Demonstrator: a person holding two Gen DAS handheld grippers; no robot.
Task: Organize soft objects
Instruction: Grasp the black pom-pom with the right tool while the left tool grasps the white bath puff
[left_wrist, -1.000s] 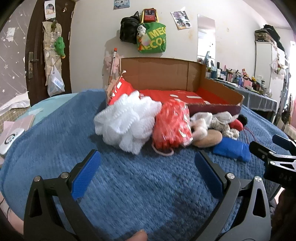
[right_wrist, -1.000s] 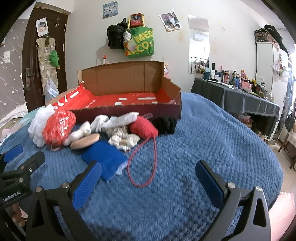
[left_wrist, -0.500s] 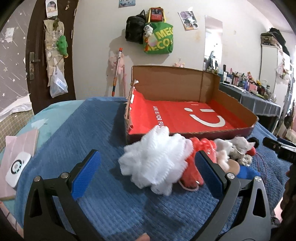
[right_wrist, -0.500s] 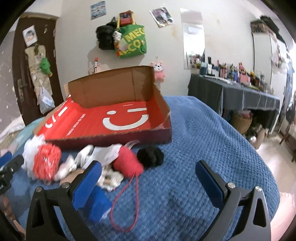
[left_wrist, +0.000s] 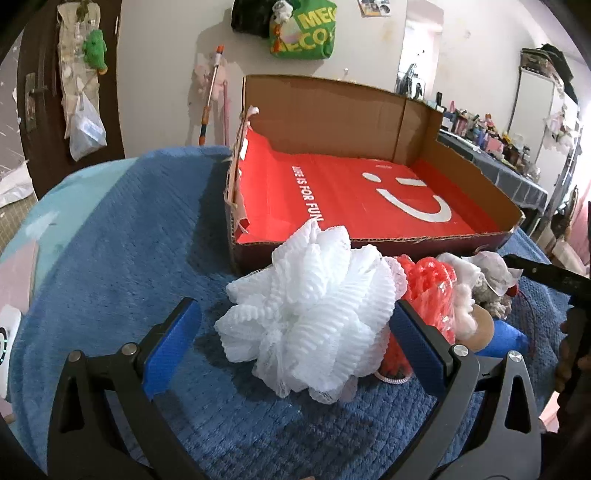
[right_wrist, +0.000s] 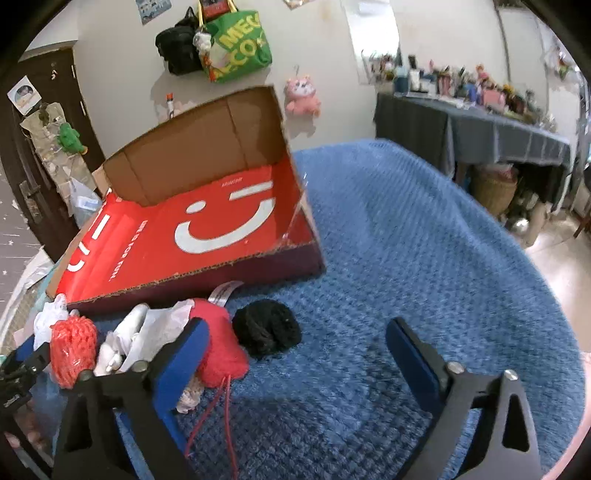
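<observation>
Nothing is sorted yet: the cardboard box (left_wrist: 369, 192) with its red smiley lining lies empty on the blue blanket (left_wrist: 110, 258), and all the soft objects sit in a row just outside its near wall. The left tongs (left_wrist: 295, 343) are spread wide around the white mesh bath pouf (left_wrist: 310, 314), not yet pinching it. The right tongs (right_wrist: 295, 354) are closing but grip nothing; the black yarn ball (right_wrist: 267, 332) sits between them, beside the red yarn ball (right_wrist: 221, 347). Every piece remains to be moved.
</observation>
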